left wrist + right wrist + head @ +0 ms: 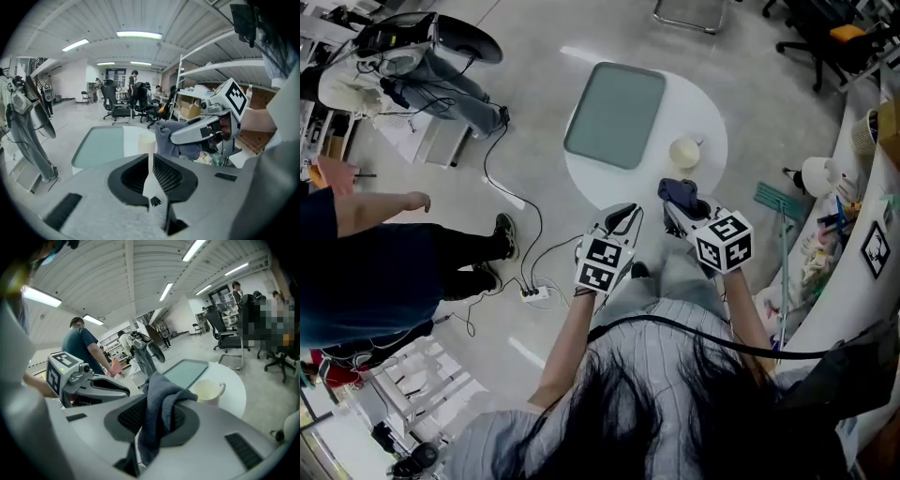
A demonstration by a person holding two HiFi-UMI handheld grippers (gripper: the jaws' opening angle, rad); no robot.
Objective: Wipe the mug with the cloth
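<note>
A cream mug [684, 152] stands on the round white table [712, 131], to the right of a grey-green tray [614, 112]. My right gripper [679, 202] is shut on a blue-grey cloth [681, 191], held just short of the mug at the table's near edge. In the right gripper view the cloth [159, 404] drapes over the jaws, with the mug [206, 391] a little beyond. My left gripper [624, 218] is beside it on the left, shut and holding nothing. In the left gripper view the mug [146, 143] is ahead and the cloth [171, 138] at right.
A person in a dark top [356, 253] stands at the left. Cables and a power strip [534, 292] lie on the floor by the table. A cluttered shelf [862, 187] runs along the right. Office chairs [825, 42] stand at the far right.
</note>
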